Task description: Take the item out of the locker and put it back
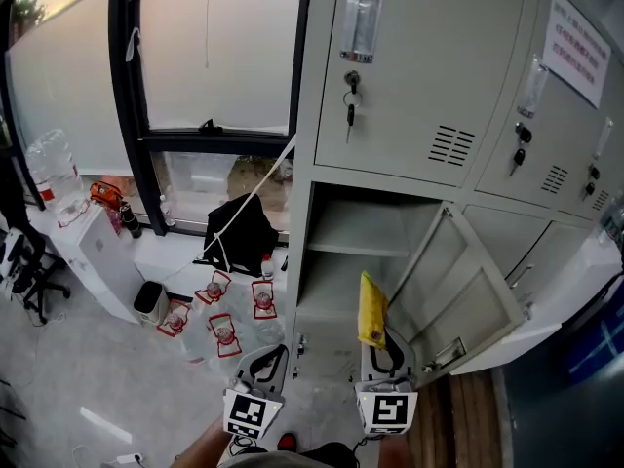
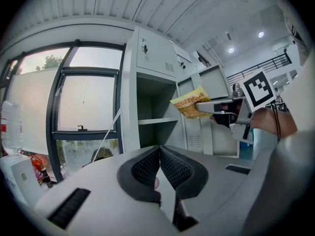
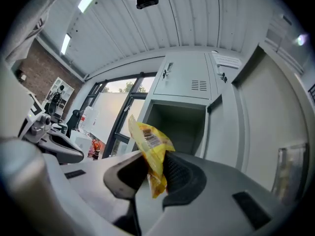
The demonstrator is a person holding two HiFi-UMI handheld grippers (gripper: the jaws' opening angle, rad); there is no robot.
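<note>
The right gripper (image 3: 155, 175) held a yellow crinkled plastic snack packet (image 3: 149, 144) pinched near its lower edge between narrowly set jaws. Most of the packet stood clear beyond the jaw tips, just outside the open compartment (image 1: 343, 261) of the grey metal locker (image 1: 419, 86) ahead of them and apparently ready to lead in. The left gripper (image 2: 160, 167), off to the left of those jaws, had its own jaws closed together on nothing, seemingly kept out of the way. The swung-out grey locker door (image 1: 466, 295) bounded the path to the right of the jaws and an inner shelf (image 1: 363, 242) crossed the compartment ahead, with open room judged to remain between these edges.
</note>
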